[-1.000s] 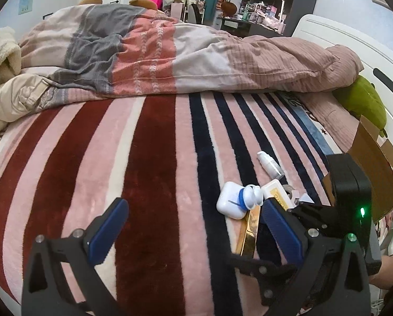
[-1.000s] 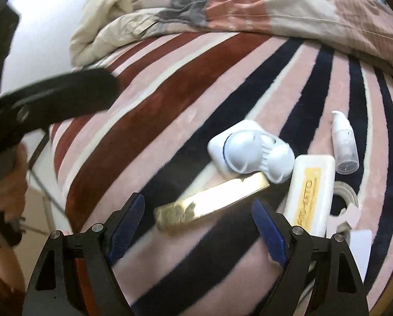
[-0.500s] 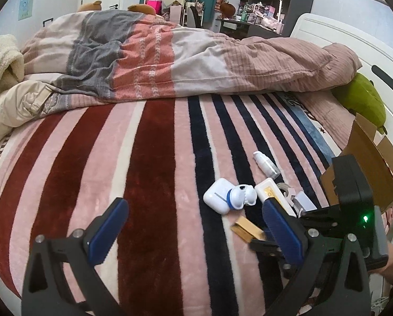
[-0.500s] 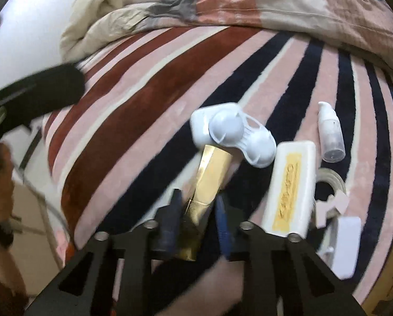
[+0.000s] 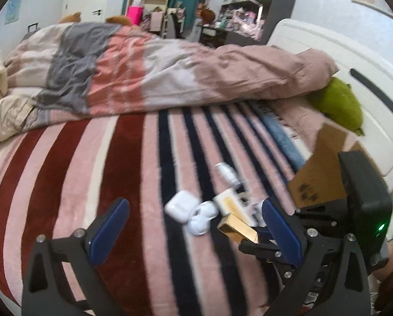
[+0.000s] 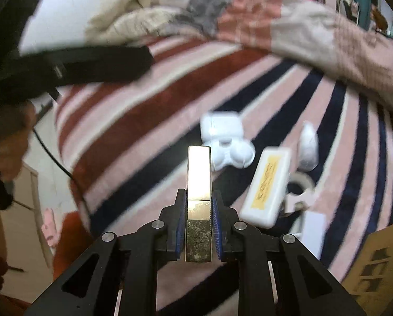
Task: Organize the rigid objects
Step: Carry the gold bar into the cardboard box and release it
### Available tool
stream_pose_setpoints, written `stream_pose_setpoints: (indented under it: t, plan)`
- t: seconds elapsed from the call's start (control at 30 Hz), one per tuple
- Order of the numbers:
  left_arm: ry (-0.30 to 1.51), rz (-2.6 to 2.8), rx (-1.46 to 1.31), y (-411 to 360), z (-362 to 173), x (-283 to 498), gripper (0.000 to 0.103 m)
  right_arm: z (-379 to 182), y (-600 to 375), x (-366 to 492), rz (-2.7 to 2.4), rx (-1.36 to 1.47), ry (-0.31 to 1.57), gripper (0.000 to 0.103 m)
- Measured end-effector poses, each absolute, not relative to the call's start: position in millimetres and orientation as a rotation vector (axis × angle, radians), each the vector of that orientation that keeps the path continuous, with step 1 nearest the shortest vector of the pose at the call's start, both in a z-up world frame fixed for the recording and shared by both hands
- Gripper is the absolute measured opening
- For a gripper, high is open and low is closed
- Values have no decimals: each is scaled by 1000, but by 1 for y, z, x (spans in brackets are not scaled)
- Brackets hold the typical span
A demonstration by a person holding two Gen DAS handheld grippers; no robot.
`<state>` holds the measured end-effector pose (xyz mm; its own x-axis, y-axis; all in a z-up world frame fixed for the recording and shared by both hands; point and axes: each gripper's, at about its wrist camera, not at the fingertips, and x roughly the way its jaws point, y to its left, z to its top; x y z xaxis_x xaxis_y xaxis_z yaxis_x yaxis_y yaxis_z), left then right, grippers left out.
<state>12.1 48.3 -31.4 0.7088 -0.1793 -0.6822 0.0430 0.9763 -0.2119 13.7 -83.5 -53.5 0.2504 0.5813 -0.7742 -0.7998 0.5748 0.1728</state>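
My right gripper [image 6: 198, 218] is shut on a long gold box [image 6: 199, 184] and holds it lifted above the striped blanket; the box also shows in the left wrist view [image 5: 237, 227]. On the blanket lie a white earbud case with a white lens case [image 6: 226, 142], a white and yellow box [image 6: 268, 187], a small white pump bottle [image 6: 308, 147] and a tape ring [image 6: 301, 184]. My left gripper [image 5: 193, 226] is open and empty, hovering above the blanket to the left of these things.
A cardboard box [image 5: 320, 173] stands at the right edge of the bed, also seen in the right wrist view [image 6: 378, 268]. A bunched duvet [image 5: 143, 73] lies across the far side. A green plush [image 5: 338, 105] rests by the white headboard.
My right gripper closed on the gold box, which turned from lying crosswise to pointing along the fingers, and lifted it off the blanket. My left gripper pulled back a little.
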Motion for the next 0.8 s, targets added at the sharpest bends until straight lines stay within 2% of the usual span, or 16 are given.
stream_pose_setpoints:
  t: [0.17,0.27,0.5,0.7,0.8]
  plan:
    - [745,-232,-185,9,8,13,86,1,-121,1,970,-198,789,13]
    - [742,-308,-184,-19,24,21,74,27,-147,-8,960,-164,716,13]
    - [779,-511,-170,-107,40,54,33,54,-227,-12,872,-88,619,13]
    - [834,-582,-104,-182,32,87,32,42,-291,8,785,-10,652,13]
    - [900,-605,-89,-209,18,106,32,29,-318,25,752,30,727,13]
